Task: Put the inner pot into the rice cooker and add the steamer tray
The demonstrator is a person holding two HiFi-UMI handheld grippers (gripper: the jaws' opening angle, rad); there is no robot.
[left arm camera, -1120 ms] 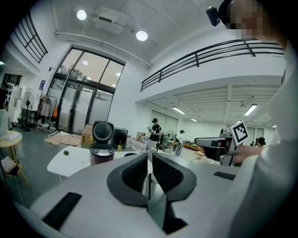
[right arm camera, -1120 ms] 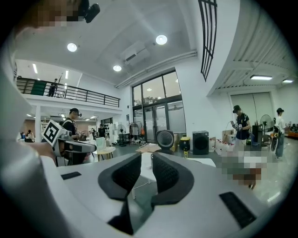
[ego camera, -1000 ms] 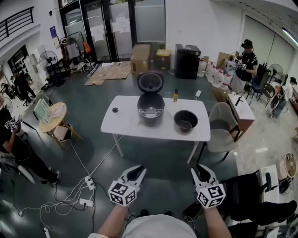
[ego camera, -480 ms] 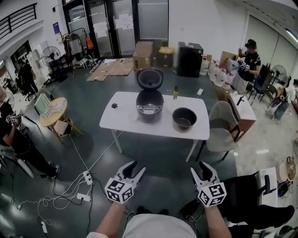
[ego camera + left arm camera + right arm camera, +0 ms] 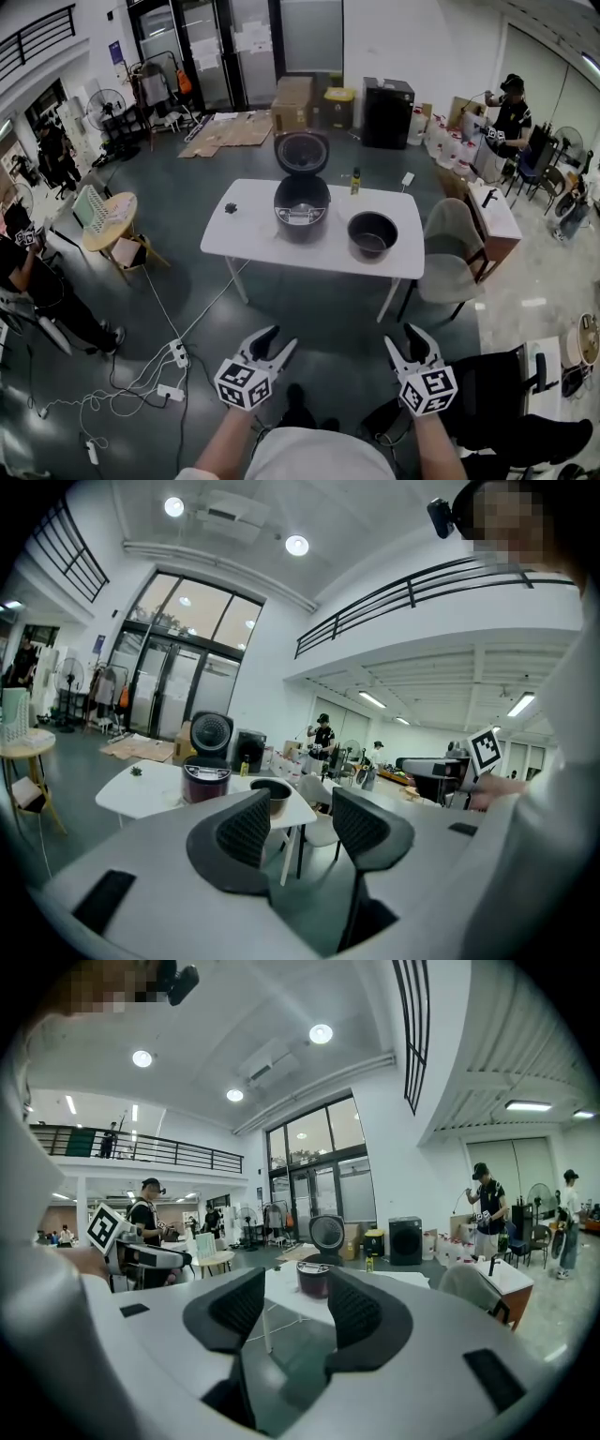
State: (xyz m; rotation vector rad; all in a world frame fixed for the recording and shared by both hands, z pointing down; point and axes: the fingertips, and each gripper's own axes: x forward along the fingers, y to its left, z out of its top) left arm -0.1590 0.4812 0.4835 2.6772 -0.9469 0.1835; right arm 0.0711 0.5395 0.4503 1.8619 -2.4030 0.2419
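The dark rice cooker (image 5: 302, 208) stands with its lid up in the middle of the white table (image 5: 251, 240), well ahead of me. The black inner pot (image 5: 372, 233) sits on the table to its right, empty. I see no steamer tray. My left gripper (image 5: 275, 340) and right gripper (image 5: 404, 337) hang low in front of me, far short of the table. Both have just been opening their jaws, and nothing is between them. In the left gripper view, the cooker (image 5: 208, 771) and pot (image 5: 272, 795) show beyond the left gripper (image 5: 300, 823). In the right gripper view, the cooker (image 5: 315, 1275) shows past the right gripper (image 5: 295, 1305).
A small bottle (image 5: 355, 180) and a small dark object (image 5: 231, 208) also lie on the table. A grey chair (image 5: 450, 253) stands at its right end. Cables and power strips (image 5: 171, 373) trail over the floor at the left. A round wooden side table (image 5: 108, 228) and seated people are further left.
Both grippers' jaws have spread apart from nearly closed. Both hands have shifted slightly; the table and its objects stay where they were.
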